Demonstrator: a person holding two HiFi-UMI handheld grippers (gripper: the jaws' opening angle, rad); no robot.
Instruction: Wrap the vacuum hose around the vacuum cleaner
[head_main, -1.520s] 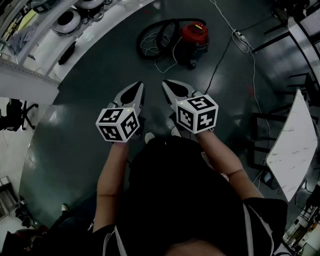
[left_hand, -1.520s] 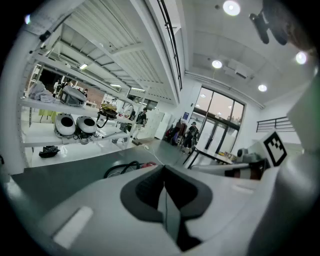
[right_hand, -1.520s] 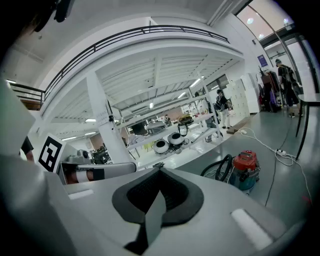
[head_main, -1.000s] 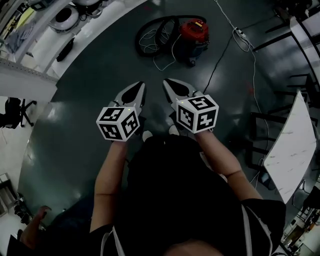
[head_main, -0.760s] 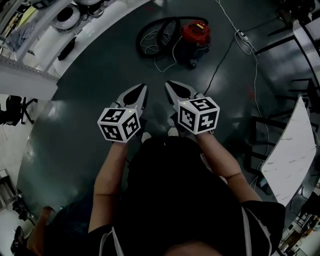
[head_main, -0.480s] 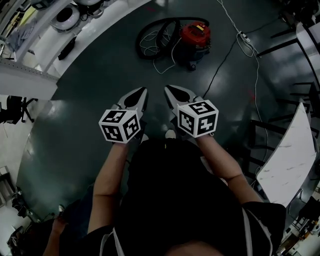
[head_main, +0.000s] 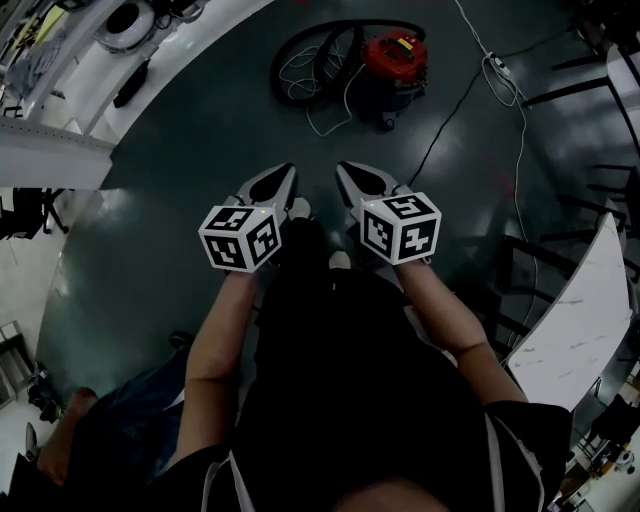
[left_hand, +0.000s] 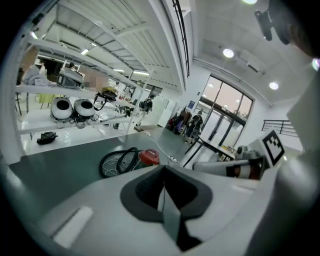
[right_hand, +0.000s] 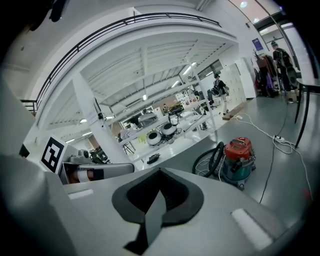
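Left gripper (head_main: 288, 172) and right gripper (head_main: 343, 168) are keeping jaws pressed together, empty, as before; vacuum cleaner (head_main: 393, 60) and coiled hose (head_main: 300, 38) are still lying well ahead.

Marbled white table (head_main: 575, 300), white shelving (head_main: 50, 160), dark floor (head_main: 180, 130)

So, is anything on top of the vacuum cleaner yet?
Only its red lid shows on the vacuum cleaner; the black hose lies coiled on the floor beside it. Its far side is hidden.
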